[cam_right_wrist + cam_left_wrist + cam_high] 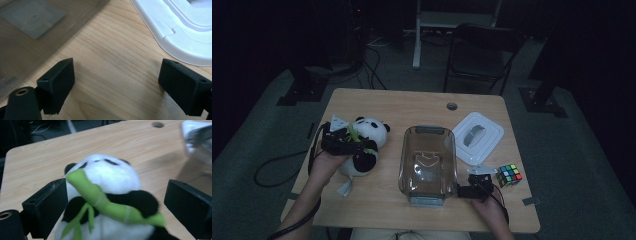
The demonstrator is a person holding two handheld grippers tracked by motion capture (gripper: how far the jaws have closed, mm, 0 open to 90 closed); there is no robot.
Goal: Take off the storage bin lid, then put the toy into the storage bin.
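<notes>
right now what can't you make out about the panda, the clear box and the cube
- Panda toy: lower body cut off by the bottom edge in the left gripper view; in the high view the left hand-held gripper covers its middle.
- Clear box: near end runs past the left edge in the right gripper view.
- Puzzle cube: sticker pattern too small and dim in the high view.

Panda (364, 142) left of container (427, 165), lid (478, 136) right
</notes>
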